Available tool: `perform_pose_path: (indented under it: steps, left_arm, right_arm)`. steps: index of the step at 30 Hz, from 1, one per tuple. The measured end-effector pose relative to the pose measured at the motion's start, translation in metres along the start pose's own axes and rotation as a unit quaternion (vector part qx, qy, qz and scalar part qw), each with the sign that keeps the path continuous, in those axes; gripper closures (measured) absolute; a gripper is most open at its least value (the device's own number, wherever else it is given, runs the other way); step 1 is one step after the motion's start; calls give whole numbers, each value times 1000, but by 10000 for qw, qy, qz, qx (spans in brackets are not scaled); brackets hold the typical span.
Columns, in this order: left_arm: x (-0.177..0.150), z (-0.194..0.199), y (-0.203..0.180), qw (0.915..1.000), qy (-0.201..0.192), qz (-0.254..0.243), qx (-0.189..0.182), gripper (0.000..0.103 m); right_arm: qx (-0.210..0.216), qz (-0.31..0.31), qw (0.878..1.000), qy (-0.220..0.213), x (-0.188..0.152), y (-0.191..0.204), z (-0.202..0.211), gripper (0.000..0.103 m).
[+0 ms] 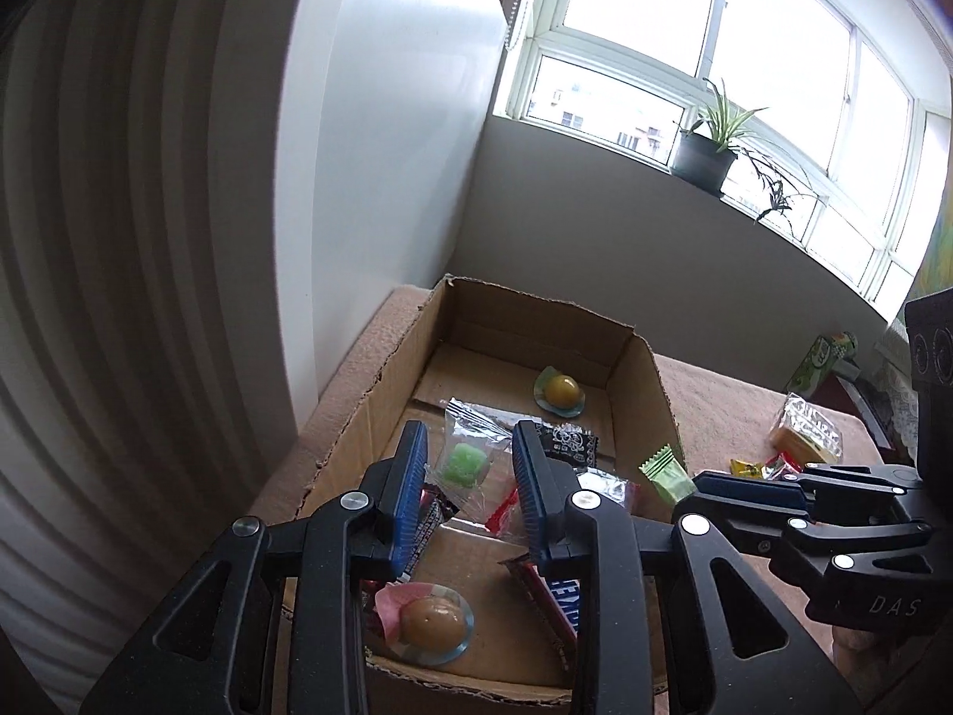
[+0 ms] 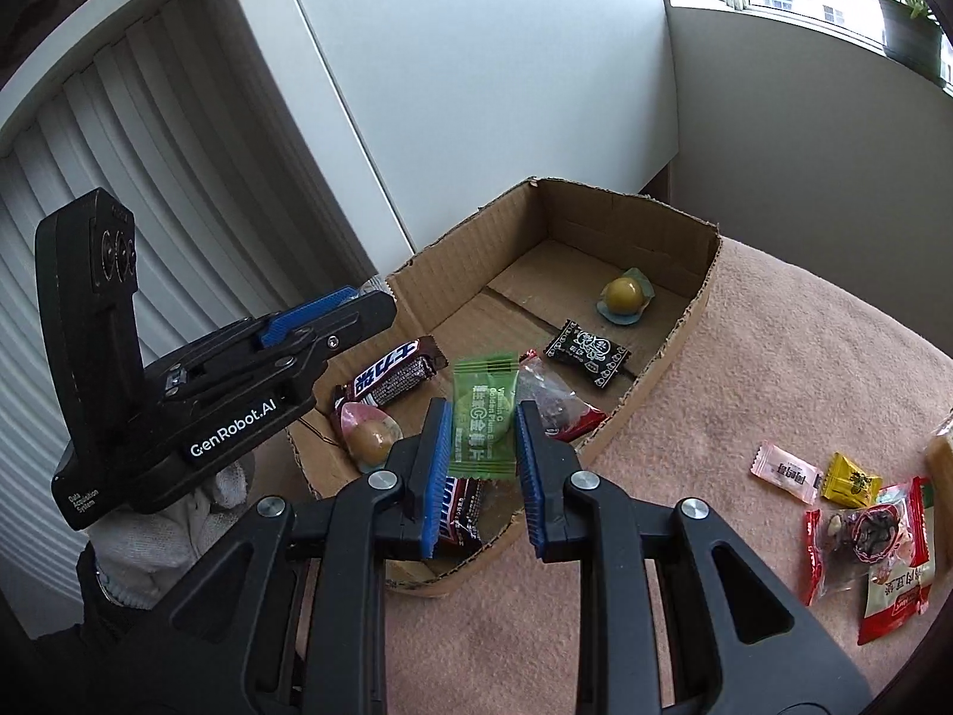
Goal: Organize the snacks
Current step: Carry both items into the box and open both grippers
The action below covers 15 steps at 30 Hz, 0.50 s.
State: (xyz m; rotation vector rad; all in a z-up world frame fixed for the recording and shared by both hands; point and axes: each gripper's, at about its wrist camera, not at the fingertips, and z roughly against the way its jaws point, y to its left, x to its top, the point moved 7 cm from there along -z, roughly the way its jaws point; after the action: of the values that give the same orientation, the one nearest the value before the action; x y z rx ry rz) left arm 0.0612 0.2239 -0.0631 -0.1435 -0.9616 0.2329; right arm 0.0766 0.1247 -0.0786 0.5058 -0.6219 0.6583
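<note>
An open cardboard box sits on a pink cloth and holds several snacks: a yellow jelly cup, a black packet, a clear bag with a green sweet, chocolate bars and a brown jelly cup. My left gripper is open and empty over the box. My right gripper is shut on a green plum-candy packet above the box's near edge; that packet also shows in the left wrist view.
Loose snacks lie on the cloth to the right of the box: a pink sweet, a yellow sweet, red packets and a clear bagged cake. White wall and radiator stand left. A potted plant sits on the windowsill.
</note>
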Motion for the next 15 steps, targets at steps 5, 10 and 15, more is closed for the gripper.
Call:
perform_pose_path:
  steps: [5,10,15]
  left_arm:
    - [3,4,0,9999,-96,46,23,46]
    - [5,6,-1,9998,-161,93,24,40]
    - [6,6,-8,9998,-187,61,-19,40]
  right_arm:
    - [-51,104,9998,-147,-1,2,3,31]
    - [-47,85,9997,-209,0,-1,11,30]
    - [-172,10,9993,-319,-2,-14,27,26]
